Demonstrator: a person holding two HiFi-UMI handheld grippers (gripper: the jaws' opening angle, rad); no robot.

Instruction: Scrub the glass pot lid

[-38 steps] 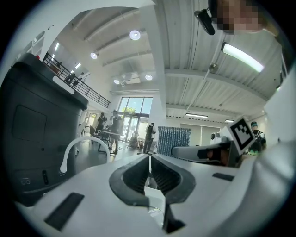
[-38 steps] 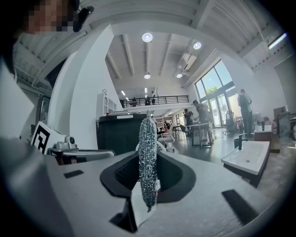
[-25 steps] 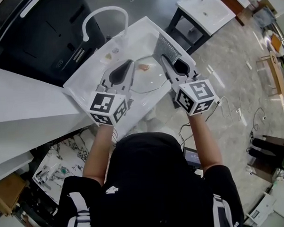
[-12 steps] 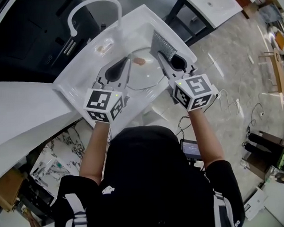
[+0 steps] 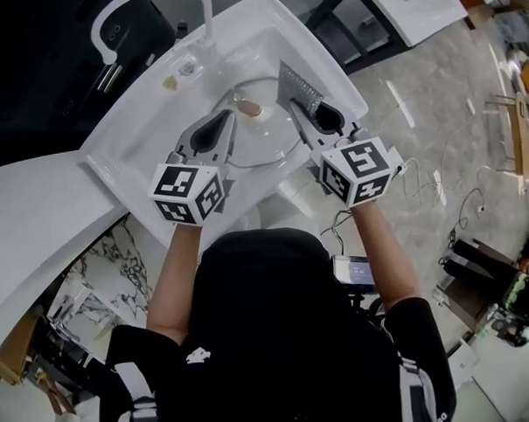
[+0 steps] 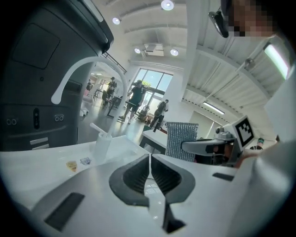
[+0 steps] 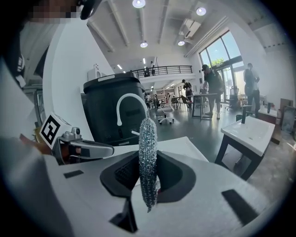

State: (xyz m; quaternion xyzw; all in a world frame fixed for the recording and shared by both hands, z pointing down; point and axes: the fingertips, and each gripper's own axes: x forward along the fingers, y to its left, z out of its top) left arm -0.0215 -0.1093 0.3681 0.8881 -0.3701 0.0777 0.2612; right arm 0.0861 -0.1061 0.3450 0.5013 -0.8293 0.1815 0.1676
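Sink [image 5: 134, 133], glass lid [image 5: 261, 138], scrubber [image 5: 298, 91]

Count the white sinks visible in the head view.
2. One sink, in front of the person, holds the glass pot lid; the second sink stands on a dark frame at top right. Others may be hidden.

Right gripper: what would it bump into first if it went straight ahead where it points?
Probably the sink's far wall. The pad held by the right gripper sticks out ahead, so it would touch first. Depth is unclear; it might graze the lid instead.
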